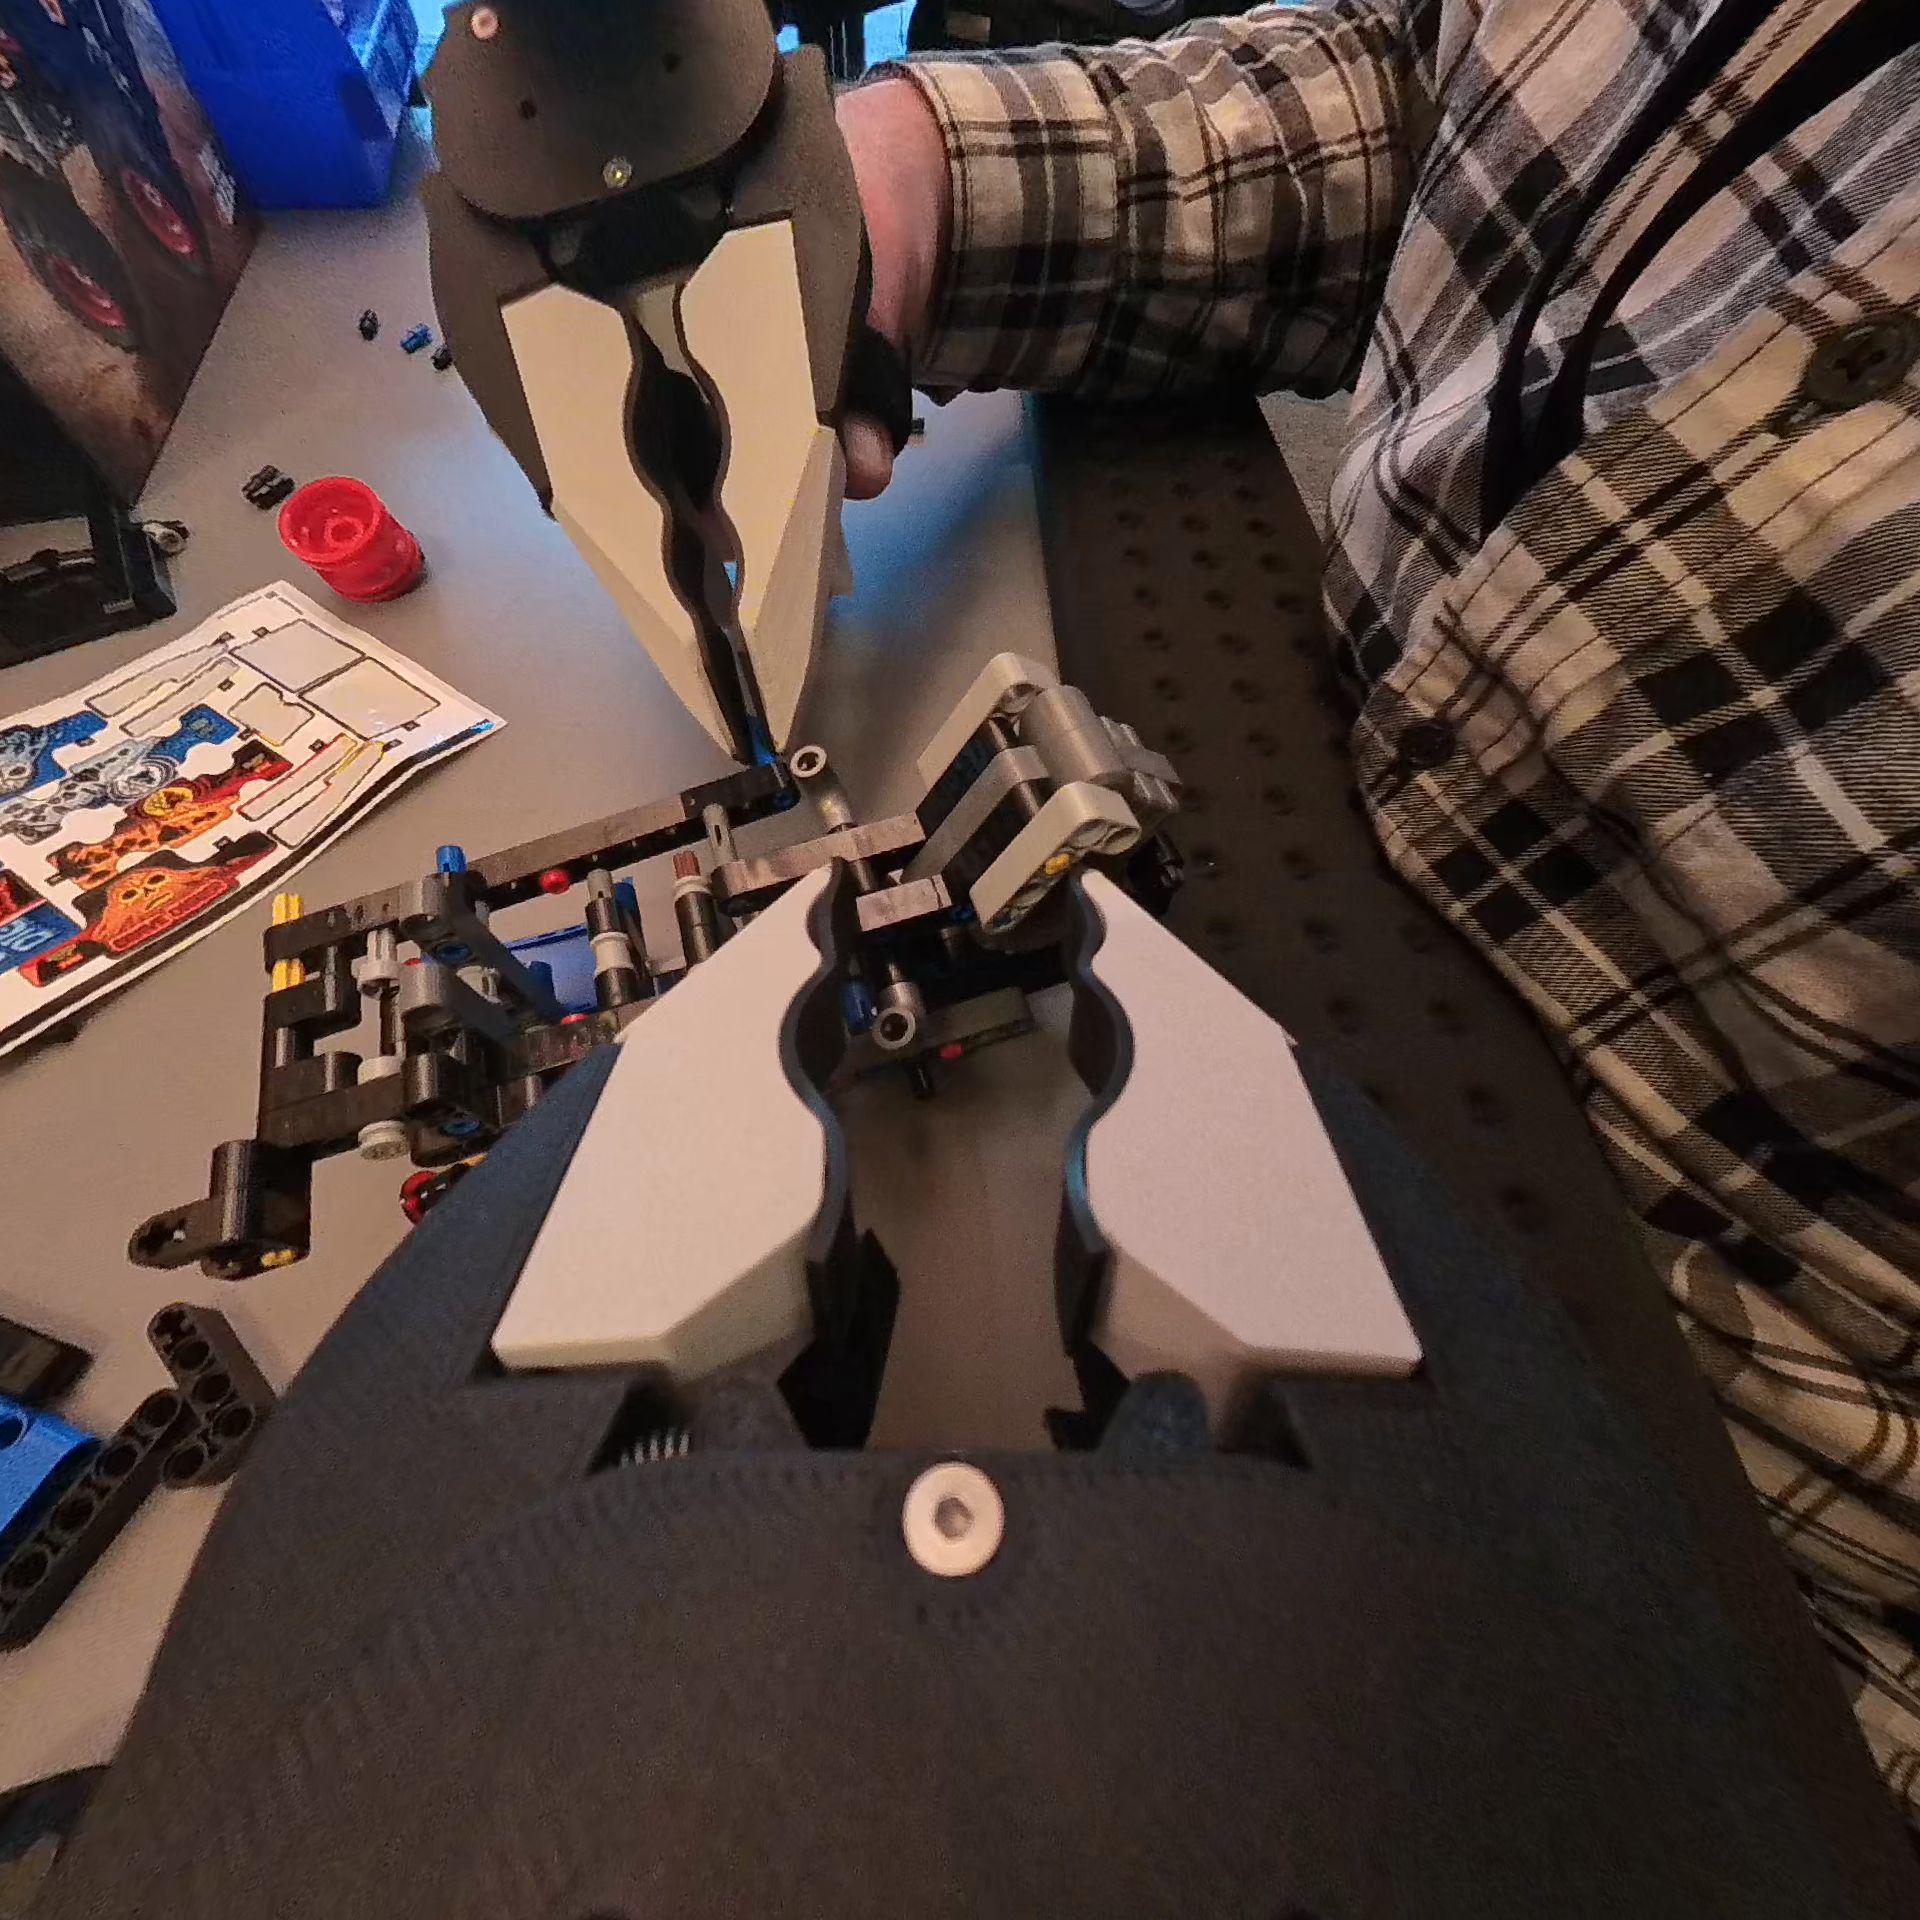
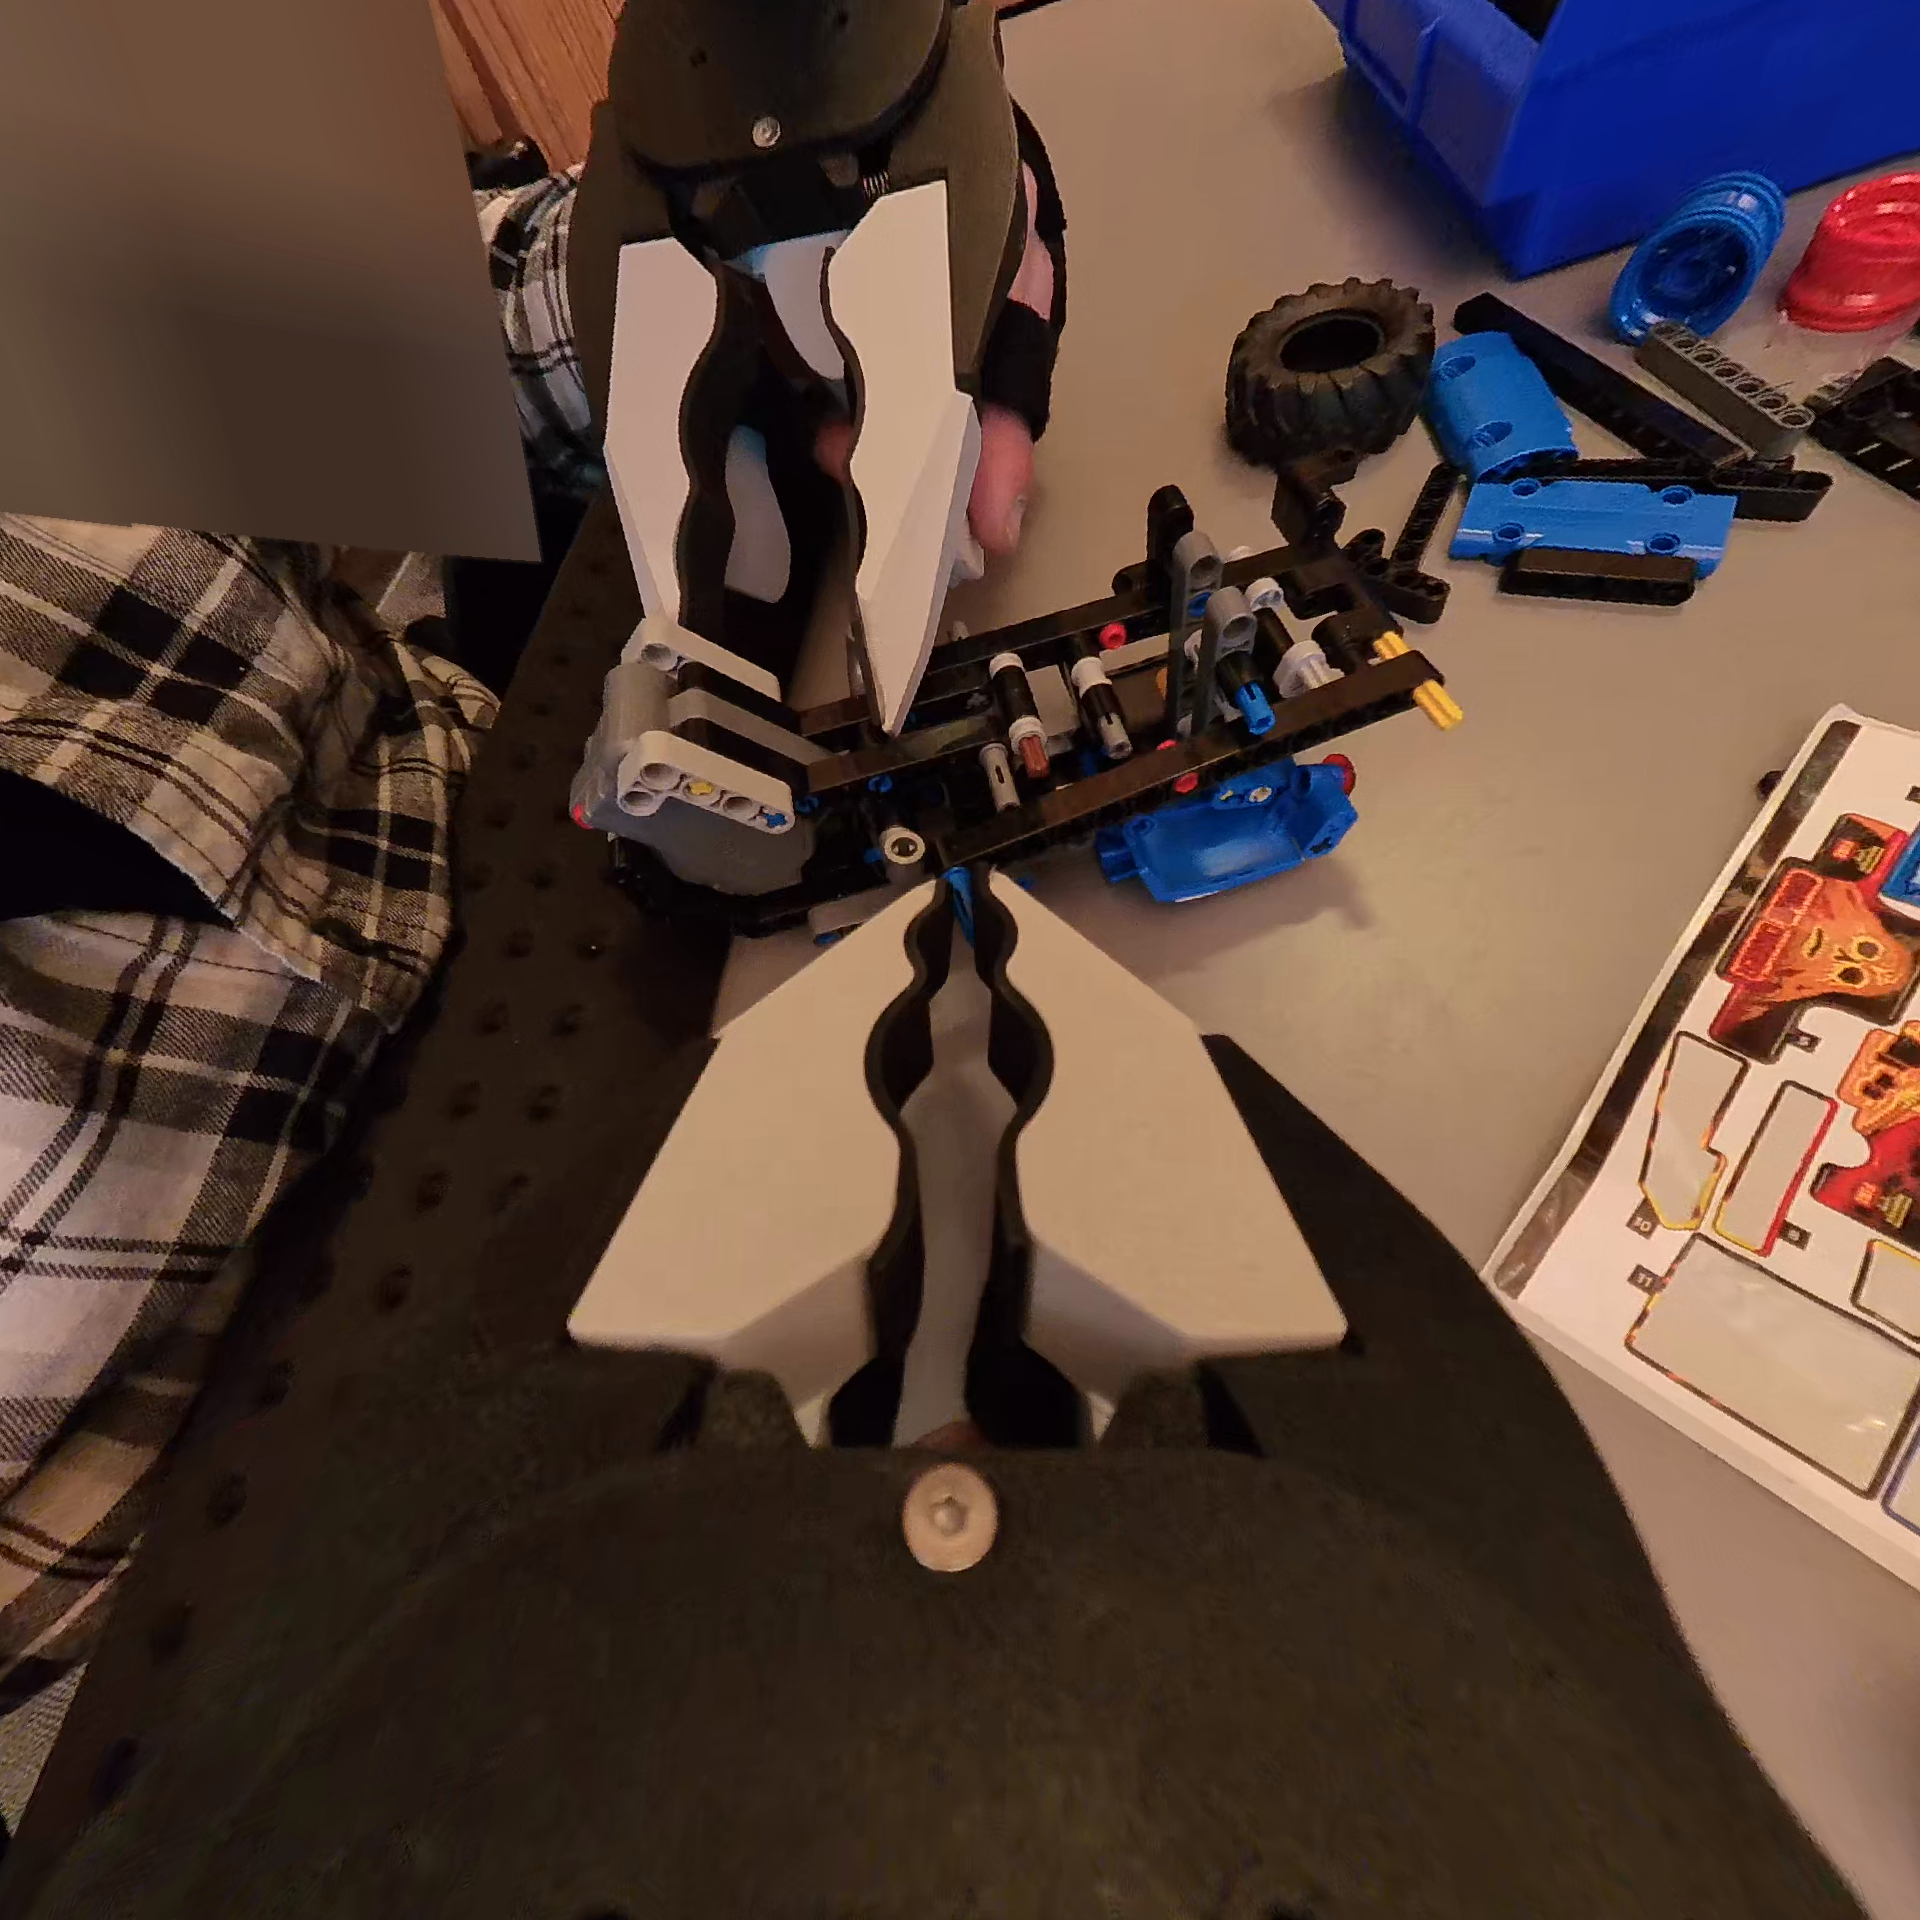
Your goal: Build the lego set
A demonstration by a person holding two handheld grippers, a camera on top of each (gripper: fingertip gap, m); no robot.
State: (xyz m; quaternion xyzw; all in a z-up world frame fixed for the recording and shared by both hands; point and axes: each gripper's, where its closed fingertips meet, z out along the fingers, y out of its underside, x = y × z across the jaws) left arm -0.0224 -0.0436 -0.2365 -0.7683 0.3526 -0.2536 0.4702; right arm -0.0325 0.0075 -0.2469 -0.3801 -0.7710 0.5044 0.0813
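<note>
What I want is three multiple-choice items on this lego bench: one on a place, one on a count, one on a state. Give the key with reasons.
1. Where is the black rubber tyre?
A. Mounted on the chassis
B. Loose on the grey table beside a blue curved panel
C. Inside the bin

2. How many loose plastic wheel rims show in the right wrist view?
A. One
B. Two
C. Four

3. How does the right gripper stand?
A. Wide open, empty
B. Shut on a tyre
C. Nearly closed, pinching a small blue pin

Key:
1 B: the black rubber tyre lies on the grey table, next to the blue curved panel.
2 B: one blue plastic rim and one red plastic rim.
3 C: the right gripper has the small blue pin between its tips.
</note>
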